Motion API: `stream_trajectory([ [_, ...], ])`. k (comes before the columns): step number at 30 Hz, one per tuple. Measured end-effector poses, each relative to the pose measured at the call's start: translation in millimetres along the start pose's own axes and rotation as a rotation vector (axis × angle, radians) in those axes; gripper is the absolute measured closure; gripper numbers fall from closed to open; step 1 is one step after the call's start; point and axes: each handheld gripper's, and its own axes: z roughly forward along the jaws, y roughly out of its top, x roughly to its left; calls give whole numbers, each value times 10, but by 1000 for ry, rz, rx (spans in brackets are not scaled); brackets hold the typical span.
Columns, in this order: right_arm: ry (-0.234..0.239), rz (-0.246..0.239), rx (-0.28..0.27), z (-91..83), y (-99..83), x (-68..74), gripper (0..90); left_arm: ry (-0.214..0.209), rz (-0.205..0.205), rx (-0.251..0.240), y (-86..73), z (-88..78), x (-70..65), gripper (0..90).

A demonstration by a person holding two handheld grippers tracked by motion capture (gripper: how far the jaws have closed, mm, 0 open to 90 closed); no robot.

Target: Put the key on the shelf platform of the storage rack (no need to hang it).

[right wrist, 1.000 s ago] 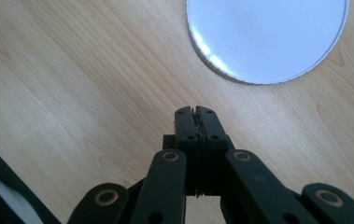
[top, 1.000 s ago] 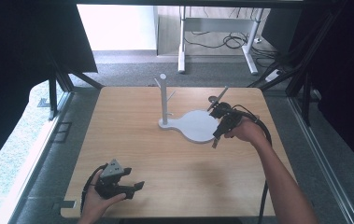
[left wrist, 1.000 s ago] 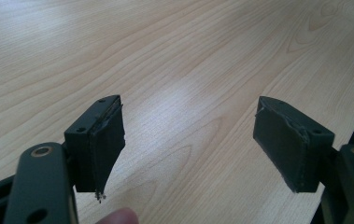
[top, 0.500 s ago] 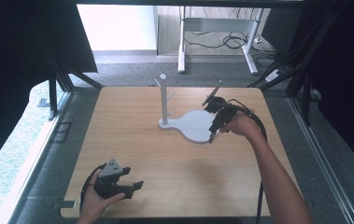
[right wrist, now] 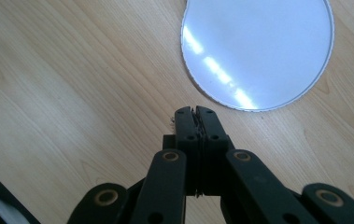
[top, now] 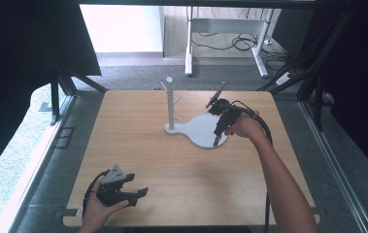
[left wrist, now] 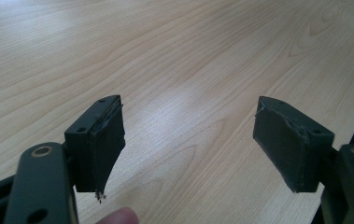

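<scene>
A white stand has a thin upright post [top: 170, 104] with short pegs, set on a flat white base plate [top: 198, 130] at the middle back of the wooden table [top: 138, 141]. My right gripper [top: 215, 143] points down at the plate's right front edge. Its jaws are shut with nothing between them, and in the right gripper view the closed right gripper [right wrist: 194, 111] hovers just short of the round plate [right wrist: 258, 51]. My left gripper [top: 140, 194] rests near the table's front left in the person's hand. The left gripper view has that gripper [left wrist: 188, 140] open and empty over bare wood.
The table's front edge [top: 191, 224] runs just below the left hand. Black curtains flank both sides. Beyond the far edge stand a desk frame [top: 189, 43] and loose cables [top: 242, 43] on the floor. A black cable [top: 264, 131] trails from the right gripper.
The right hand and its shut gripper have shifted a little to the left and away, toward the plate's edge. The left gripper has not moved.
</scene>
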Motion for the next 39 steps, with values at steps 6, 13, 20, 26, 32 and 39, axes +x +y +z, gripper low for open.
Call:
stream_trajectory([
  [6,3,9,-1,42,46,-46,899,0,0,0,1,-6,5,251],
  [13,11,5,-3,111,103,-61,899,-11,-2,8,3,-4,4,252],
  [20,21,16,-13,168,154,-113,899,-8,-5,6,4,-7,7,254],
  [26,18,27,-9,233,195,-150,898,-8,-3,5,8,-1,-9,254],
  [32,17,52,-10,267,249,-192,899,-8,-2,7,10,22,-33,255],
  [39,10,71,-9,317,295,-281,899,-13,2,10,10,44,-50,254],
])
